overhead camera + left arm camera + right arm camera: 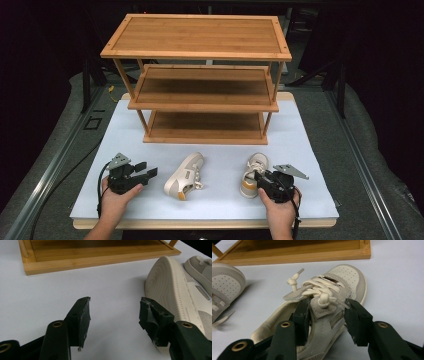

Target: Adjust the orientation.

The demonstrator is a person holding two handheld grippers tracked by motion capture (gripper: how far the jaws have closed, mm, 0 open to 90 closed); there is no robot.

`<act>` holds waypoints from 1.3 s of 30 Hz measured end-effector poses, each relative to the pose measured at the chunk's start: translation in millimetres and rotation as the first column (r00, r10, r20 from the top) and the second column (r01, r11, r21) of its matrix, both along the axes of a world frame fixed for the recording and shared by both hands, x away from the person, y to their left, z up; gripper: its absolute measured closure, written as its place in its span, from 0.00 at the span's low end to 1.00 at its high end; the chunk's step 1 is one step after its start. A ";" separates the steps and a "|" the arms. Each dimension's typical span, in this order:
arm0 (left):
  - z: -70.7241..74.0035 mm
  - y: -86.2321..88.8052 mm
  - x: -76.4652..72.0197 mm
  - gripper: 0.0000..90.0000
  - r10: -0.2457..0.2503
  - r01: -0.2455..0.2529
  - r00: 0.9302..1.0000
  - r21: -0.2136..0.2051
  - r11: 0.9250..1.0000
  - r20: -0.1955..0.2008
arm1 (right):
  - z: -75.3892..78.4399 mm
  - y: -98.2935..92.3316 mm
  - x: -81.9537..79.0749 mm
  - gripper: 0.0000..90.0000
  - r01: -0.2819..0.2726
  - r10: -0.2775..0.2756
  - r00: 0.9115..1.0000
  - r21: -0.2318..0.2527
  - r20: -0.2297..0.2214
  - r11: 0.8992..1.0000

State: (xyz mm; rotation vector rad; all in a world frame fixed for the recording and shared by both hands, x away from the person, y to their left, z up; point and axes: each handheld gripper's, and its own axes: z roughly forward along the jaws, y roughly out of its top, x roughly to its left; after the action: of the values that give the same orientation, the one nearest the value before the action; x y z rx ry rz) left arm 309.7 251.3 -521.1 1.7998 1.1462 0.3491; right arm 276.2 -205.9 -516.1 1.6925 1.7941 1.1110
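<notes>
While dark surroundings ring the white tabletop [125, 130] and wooden rack [200, 80], the left hand-held gripper [113, 315] gapes empty beside the tipped shoe [185, 176]. The right hand-held gripper [327, 320] straddles the upright shoe [342, 280], left pad touching, right apart.

Two shoes [185, 176] [252, 174] lie on one white mat [310, 150]; one wooden rack [200, 75] at twelve o'clock has seemingly three shelves.
</notes>
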 end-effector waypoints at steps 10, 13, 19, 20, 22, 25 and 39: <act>16.1 -22.1 -15.5 0.44 -0.089 0.088 0.994 0.022 0.996 0.064 | -0.8 10.3 2.5 0.68 -0.107 0.106 0.994 0.025 0.020 0.994; 19.9 -27.0 -19.6 0.49 -0.117 0.114 0.990 0.034 0.993 0.080 | -1.1 17.1 2.2 0.68 -0.140 0.139 0.990 0.030 0.026 0.990; 24.6 -39.7 -29.1 0.78 -0.186 0.182 0.979 0.054 0.982 0.080 | -0.7 23.8 1.7 0.68 -0.160 0.160 0.987 0.006 0.028 0.987; 23.8 -41.0 -29.4 0.82 -0.196 0.193 0.978 0.048 0.980 0.073 | -1.1 23.9 1.9 0.68 -0.157 0.156 0.987 0.012 0.032 0.988; 21.5 -45.7 -30.4 0.88 -0.215 0.210 0.974 0.070 0.975 0.066 | -1.0 22.9 2.0 0.68 -0.158 0.158 0.987 0.017 0.028 0.987; 19.8 -48.5 -30.1 0.90 -0.224 0.219 0.973 0.093 0.971 0.057 | -1.3 22.6 2.2 0.68 -0.156 0.155 0.987 0.015 0.030 0.988; 14.4 -35.4 -20.5 0.94 -0.148 0.140 0.988 0.141 0.980 0.046 | -1.5 23.6 3.8 0.68 -0.177 0.177 0.984 0.023 0.028 0.984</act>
State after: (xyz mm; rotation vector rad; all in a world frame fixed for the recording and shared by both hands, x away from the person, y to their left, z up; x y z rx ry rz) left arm 289.2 215.9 -506.7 1.9688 0.9664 0.3990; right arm 280.1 -182.2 -517.6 1.5492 1.9526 1.2279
